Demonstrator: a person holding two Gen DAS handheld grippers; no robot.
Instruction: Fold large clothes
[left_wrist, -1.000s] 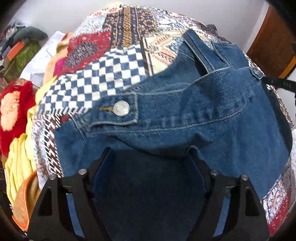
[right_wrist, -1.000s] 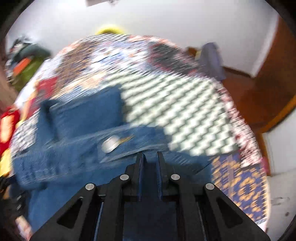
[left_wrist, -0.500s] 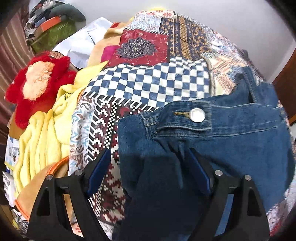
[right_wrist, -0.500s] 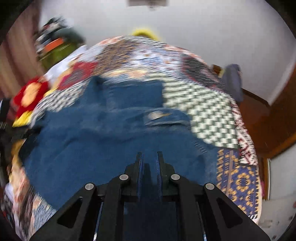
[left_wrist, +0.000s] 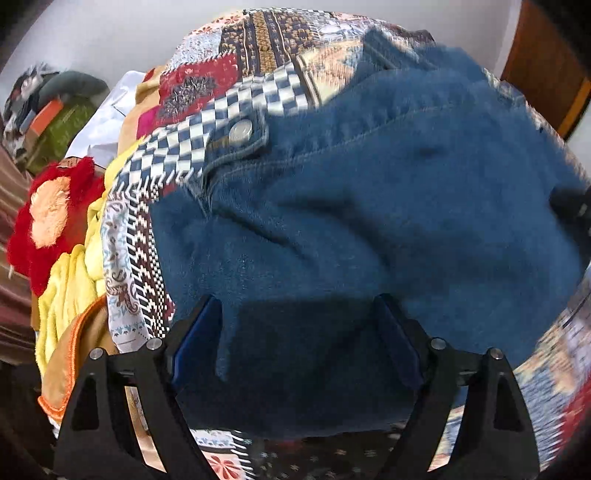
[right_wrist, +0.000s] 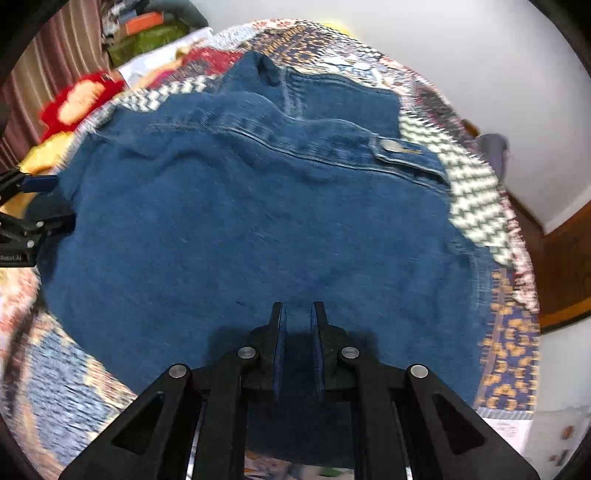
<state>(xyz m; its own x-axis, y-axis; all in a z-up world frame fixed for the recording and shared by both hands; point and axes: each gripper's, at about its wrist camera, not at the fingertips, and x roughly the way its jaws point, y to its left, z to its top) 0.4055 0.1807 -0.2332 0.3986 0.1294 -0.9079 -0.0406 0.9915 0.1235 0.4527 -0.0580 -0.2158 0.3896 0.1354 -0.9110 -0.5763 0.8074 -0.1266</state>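
**Inspector:** Denim garment (left_wrist: 369, 206) lies spread across a patchwork bedspread (left_wrist: 258, 48), waistband and metal button (left_wrist: 241, 130) toward the far side. Location relative to the left gripper (left_wrist: 295, 332)?

**Assistant:** Its near edge lies directly under that gripper. The two fingers stand wide apart, and dark denim fills the gap between them. Nothing is pinched. The blue pads (left_wrist: 195, 332) on the inner faces are bare.

**Inspector:** Right gripper (right_wrist: 297, 332)?

**Assistant:** Fingers nearly together, only a narrow gap between. Denim (right_wrist: 258, 221) shows in that gap and in shadow below. Whether the pads actually clamp the cloth, I cannot tell. The garment extends forward and to both sides of the fingers.

**Inspector:** The grippers relative to each other?

**Assistant:** In the right wrist view, the left gripper (right_wrist: 22, 221) sits at the garment's left edge, well apart from the right one, with the denim between them.

**Inspector:** Surroundings?

**Assistant:** A red plush item (left_wrist: 51, 214) and yellow cloth (left_wrist: 70, 291) are heaped beside the bedspread, left of the garment. Both views are somewhat blurred.
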